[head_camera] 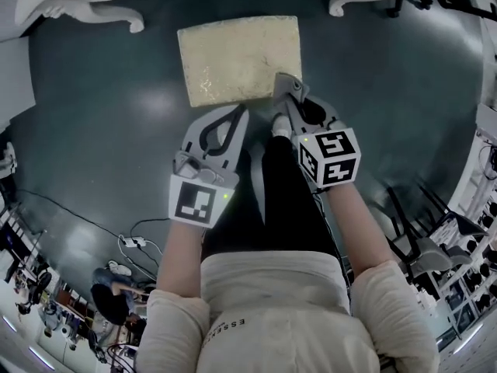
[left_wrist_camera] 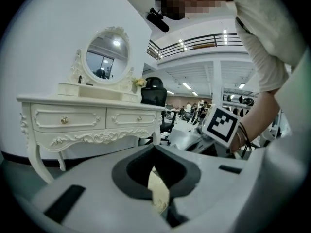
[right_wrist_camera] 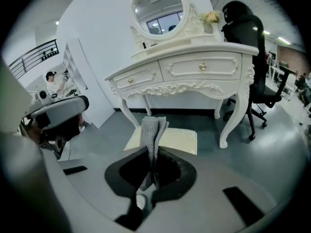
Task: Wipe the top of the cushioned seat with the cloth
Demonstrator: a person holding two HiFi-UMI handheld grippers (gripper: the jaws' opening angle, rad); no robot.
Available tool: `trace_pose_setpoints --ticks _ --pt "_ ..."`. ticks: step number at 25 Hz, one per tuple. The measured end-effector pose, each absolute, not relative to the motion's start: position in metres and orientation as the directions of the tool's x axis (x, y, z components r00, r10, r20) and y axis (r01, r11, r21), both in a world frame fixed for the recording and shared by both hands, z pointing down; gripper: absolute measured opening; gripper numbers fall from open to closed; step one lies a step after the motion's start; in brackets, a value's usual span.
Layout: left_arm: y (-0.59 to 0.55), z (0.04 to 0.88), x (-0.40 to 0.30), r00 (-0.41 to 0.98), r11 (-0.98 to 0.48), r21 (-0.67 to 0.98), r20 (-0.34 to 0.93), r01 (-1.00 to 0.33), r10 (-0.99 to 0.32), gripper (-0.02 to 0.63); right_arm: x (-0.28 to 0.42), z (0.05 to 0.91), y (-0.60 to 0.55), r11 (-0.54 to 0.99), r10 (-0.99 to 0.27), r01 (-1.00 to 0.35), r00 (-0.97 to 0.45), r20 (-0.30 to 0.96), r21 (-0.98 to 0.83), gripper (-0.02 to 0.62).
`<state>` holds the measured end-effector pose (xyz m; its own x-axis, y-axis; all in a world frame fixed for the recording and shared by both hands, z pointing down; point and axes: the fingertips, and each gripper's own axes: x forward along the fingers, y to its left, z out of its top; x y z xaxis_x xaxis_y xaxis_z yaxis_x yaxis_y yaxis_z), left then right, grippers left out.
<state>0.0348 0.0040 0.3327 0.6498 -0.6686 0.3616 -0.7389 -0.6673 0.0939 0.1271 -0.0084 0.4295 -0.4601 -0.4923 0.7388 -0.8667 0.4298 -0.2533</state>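
The cushioned seat point(head_camera: 239, 59) is a cream square pad standing on the dark floor in front of me. My right gripper point(head_camera: 283, 82) reaches over its near right corner. In the right gripper view, the right gripper point(right_wrist_camera: 151, 149) is shut on a grey knitted cloth point(right_wrist_camera: 153, 129). The cloth stands up between the jaws, above the seat point(right_wrist_camera: 180, 141). My left gripper point(head_camera: 240, 115) hangs just short of the seat's near edge. Its jaws meet at the tips with nothing in them, and a strip of the seat point(left_wrist_camera: 158, 188) shows through the gap behind them.
A white carved dressing table point(right_wrist_camera: 194, 69) with an oval mirror stands behind the seat, and its legs point(head_camera: 105, 12) flank the seat's far side. A black office chair point(right_wrist_camera: 255, 57) is at the right. Cables and a power strip point(head_camera: 133, 243) lie on the floor at the near left.
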Motion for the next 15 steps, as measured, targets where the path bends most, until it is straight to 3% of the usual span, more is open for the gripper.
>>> trace_pose_setpoints --ticks 15 --pt "-0.013 0.165 -0.014 0.6 -0.61 0.029 0.226 -0.792 -0.768 0.002 0.075 0.216 -0.031 0.571 -0.649 -0.805 -0.563 0.512 -0.161 0.028"
